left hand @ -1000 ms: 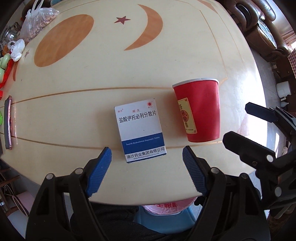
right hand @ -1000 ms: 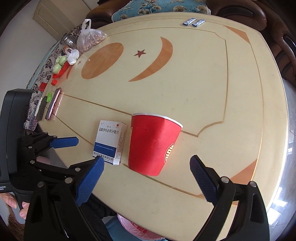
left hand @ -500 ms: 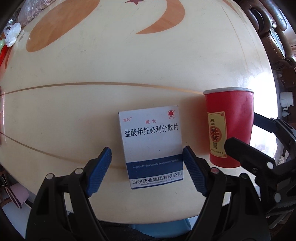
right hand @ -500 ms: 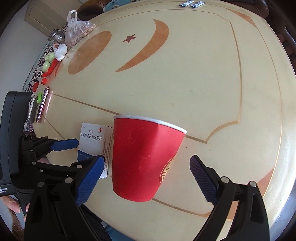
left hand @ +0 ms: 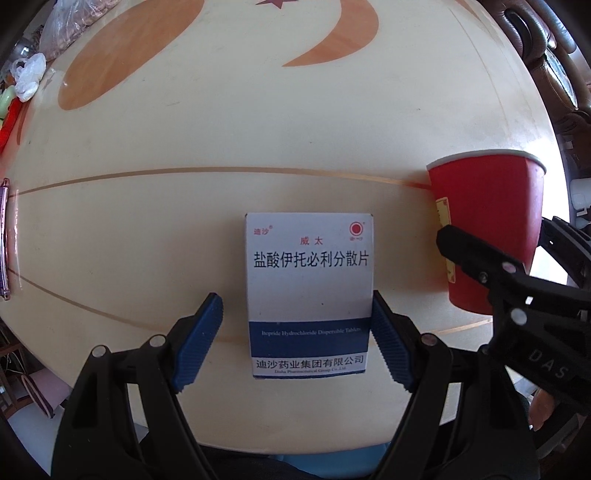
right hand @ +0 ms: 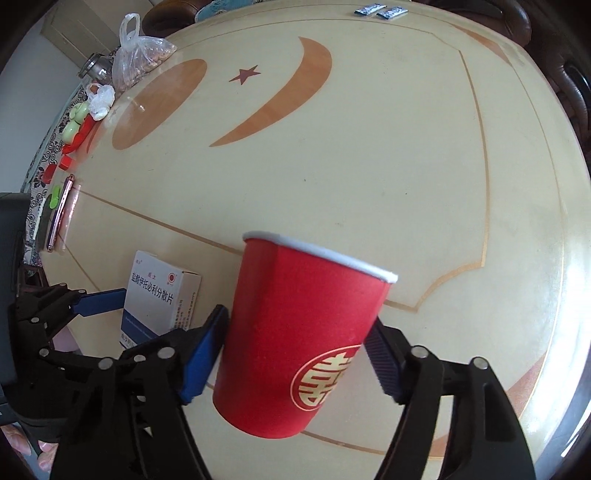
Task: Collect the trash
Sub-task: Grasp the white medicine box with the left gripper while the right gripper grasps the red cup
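Note:
A white and blue medicine box [left hand: 308,291] lies flat on the cream table near its front edge; it also shows in the right wrist view [right hand: 157,299]. My left gripper [left hand: 295,341] is open around the box, its right pad touching the box's side, its left pad apart. A red paper cup [right hand: 295,339] stands upright right of the box, and shows in the left wrist view [left hand: 487,229]. My right gripper [right hand: 295,363] is around the cup's lower half, both blue pads touching its sides.
A pink phone [right hand: 61,214] lies at the table's left edge. A bag of nuts [right hand: 138,62], a glass jar [right hand: 94,70], a crumpled white bag [right hand: 99,101] and green and red items [right hand: 75,127] sit far left. Two small sachets [right hand: 380,11] lie at the far edge.
Both grippers moved forward. The left now straddles the medicine box and has narrowed. The right has closed in until its pads touch the red cup.

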Motion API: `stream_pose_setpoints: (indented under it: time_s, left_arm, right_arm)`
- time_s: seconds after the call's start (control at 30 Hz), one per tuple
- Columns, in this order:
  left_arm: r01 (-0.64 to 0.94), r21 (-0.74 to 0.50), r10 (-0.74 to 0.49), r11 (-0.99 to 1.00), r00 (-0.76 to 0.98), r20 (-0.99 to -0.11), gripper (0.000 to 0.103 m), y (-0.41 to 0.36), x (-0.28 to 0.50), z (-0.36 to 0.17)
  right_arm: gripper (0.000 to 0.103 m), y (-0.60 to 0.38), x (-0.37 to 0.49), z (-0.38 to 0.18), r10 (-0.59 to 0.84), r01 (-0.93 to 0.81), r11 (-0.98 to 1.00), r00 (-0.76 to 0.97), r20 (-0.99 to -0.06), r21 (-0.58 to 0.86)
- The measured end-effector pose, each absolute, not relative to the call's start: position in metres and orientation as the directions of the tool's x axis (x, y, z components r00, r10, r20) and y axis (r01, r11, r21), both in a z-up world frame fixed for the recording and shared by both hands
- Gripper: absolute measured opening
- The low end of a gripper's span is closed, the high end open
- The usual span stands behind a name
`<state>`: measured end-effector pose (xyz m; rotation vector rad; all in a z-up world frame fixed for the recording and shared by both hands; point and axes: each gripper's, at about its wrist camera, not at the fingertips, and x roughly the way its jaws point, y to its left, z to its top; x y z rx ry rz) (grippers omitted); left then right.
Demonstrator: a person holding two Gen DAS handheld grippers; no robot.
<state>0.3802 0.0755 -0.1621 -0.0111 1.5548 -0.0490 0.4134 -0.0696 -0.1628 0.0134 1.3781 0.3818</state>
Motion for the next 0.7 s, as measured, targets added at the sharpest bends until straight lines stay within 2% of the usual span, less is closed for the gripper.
stream_pose_setpoints:
  time_s: [0.07, 0.2, 0.47, 0.7]
  left_arm:
    - [0.032, -0.036, -0.036, 0.999, 0.015, -0.999, 0.076, 0.064, 0.375, -0.165]
    - [0.047, -0.008, -0.009, 0.999, 0.025, -1.000, 0.063, 0.056, 0.373, -0.158]
    - [0.063, -0.023, -0.026, 0.998, 0.045, -0.999, 0.062, 0.054, 0.362, -0.153]
    - [0.106, 0.018, 0.003, 0.994, 0.142, -0.990, 0.062, 0.041, 0.343, -0.117]
  right_arm:
    - [0.060, -0.068, 0.413, -0.162, 0.265, -0.258, 0.940, 0.146, -0.953, 0.222]
    - [0.059, -0.066, 0.408, -0.159, 0.261, -0.265, 0.940, 0.153, -0.953, 0.215]
    - [0.059, -0.077, 0.397, -0.140, 0.263, -0.272, 0.940, 0.187, -0.947, 0.208]
    - [0.059, -0.099, 0.380, -0.114, 0.264, -0.257, 0.945, 0.230, -0.937, 0.203]
